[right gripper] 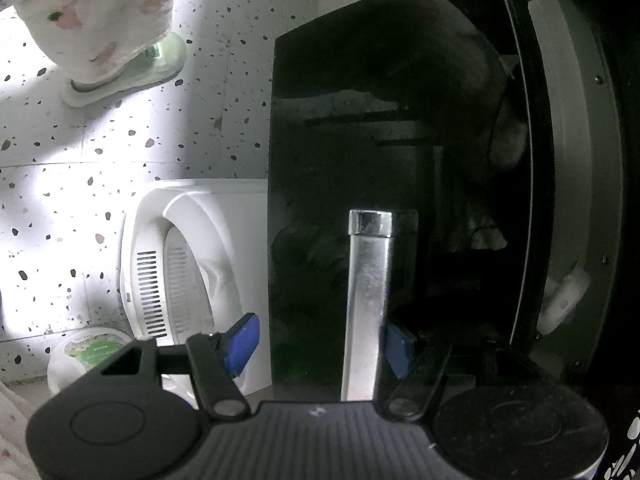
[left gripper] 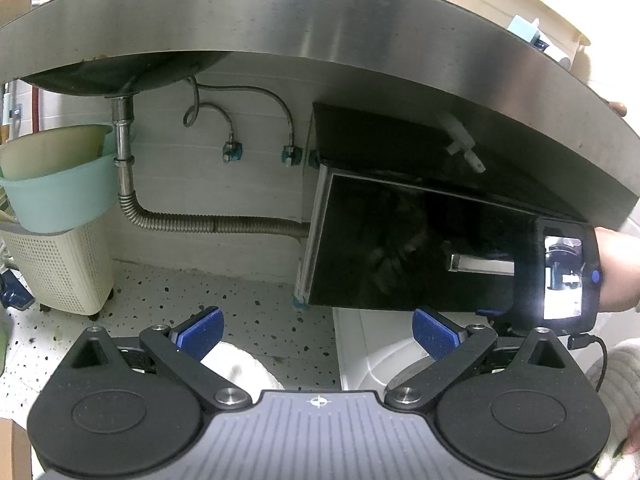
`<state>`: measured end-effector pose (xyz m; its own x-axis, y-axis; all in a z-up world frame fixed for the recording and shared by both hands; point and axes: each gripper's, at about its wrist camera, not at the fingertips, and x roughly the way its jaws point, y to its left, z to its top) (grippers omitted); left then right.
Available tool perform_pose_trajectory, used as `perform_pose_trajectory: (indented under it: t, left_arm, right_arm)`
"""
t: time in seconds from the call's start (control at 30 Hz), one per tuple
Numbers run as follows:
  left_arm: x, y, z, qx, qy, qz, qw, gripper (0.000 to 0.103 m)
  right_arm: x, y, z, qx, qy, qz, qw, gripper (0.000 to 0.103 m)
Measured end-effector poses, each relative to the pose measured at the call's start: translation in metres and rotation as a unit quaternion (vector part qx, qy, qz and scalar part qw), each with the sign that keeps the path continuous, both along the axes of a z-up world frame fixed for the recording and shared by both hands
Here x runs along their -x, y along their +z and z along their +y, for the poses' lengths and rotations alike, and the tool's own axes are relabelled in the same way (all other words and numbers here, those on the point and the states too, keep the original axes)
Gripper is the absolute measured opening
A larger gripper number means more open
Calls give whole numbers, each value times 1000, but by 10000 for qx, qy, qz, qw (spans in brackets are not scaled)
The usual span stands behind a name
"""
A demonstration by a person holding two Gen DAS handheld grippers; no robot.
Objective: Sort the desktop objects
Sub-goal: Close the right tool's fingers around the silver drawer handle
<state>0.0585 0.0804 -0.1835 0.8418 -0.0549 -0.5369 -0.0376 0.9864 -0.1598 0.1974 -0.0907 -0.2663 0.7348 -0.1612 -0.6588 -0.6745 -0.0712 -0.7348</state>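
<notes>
Below the curved steel tabletop, I see everything in relation to a black glass cabinet door standing ajar under it. Far left of the door, a pale green basin sits on a cream perforated basket. Nearer the door, a ribbed metal drain hose runs from the sink pipe toward the door's left edge. My left gripper hovers in front of the door's lower edge, its blue pads spread wide with nothing between them, speckled floor beneath. On the door's right part is a silver bar handle. My right gripper sits over this handle: the right pad touches the bar, the left pad stands clear of it, so I cannot tell whether it truly grips. Left of the door, low down, stands a white appliance.
</notes>
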Motion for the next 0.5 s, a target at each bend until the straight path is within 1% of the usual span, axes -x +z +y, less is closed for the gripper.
perform_pose_trajectory:
  t: [0.5]
  left_arm:
    - [-2, 1, 1, 38, -8, -15, 10000, 102]
  right_arm:
    - [8, 0, -1, 14, 39, -53, 10000, 66]
